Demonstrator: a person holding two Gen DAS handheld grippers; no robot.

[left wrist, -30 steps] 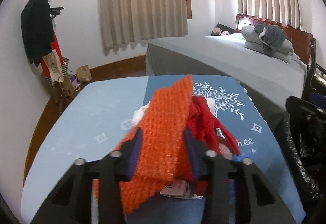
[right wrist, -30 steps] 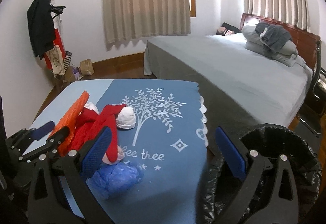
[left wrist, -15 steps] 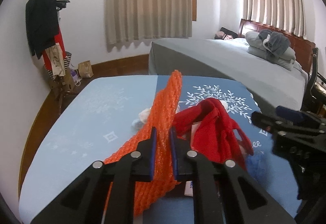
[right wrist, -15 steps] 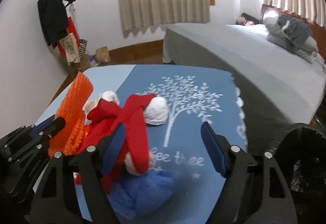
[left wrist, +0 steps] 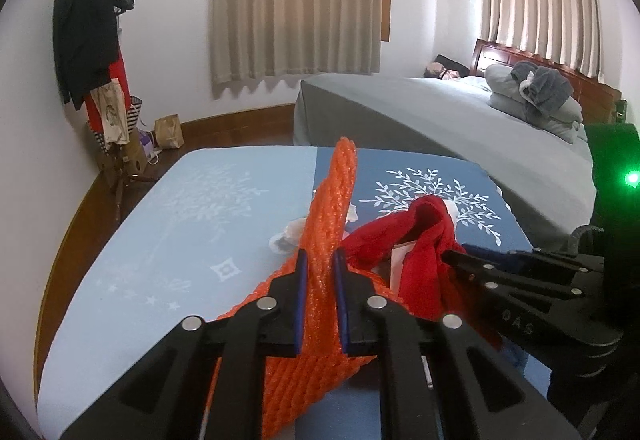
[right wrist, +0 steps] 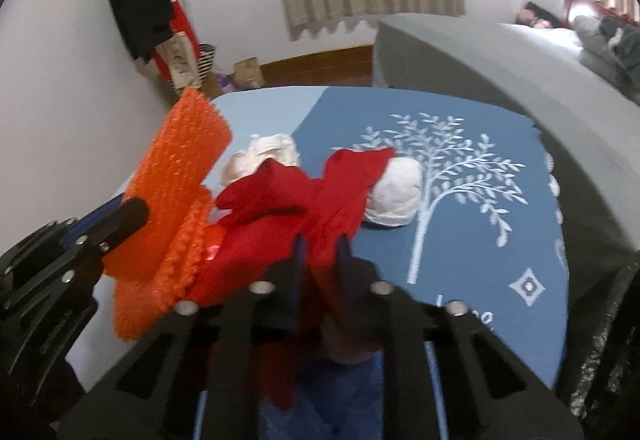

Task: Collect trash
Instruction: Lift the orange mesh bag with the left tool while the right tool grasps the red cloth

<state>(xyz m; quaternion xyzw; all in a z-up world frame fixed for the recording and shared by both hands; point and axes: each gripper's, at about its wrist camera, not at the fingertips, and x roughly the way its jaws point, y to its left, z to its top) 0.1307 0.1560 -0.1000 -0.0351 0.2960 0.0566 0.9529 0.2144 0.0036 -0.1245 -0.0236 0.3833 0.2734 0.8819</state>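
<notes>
Pickup step: left gripper (left wrist: pixel 319 272) pinched on orange mesh (left wrist: pixel 332 200), right gripper (right wrist: pixel 322 256) just closed on red cloth (right wrist: pixel 344 180), both above blue tablecloth (right wrist: pixel 460 260). Next, probably: lift clear, carry to black bag (right wrist: pixel 600 340) beside tablecloth.

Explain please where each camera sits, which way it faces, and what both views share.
Left wrist: on the left gripper, looking forward and down; its fingers clamp the orange netting; the right gripper enters at right.
Right wrist: on the right gripper, looking down; jaws just closed on the red cloth; the left gripper shows at left.
Shared: netting, cloth, blue tablecloth, bed.
</notes>
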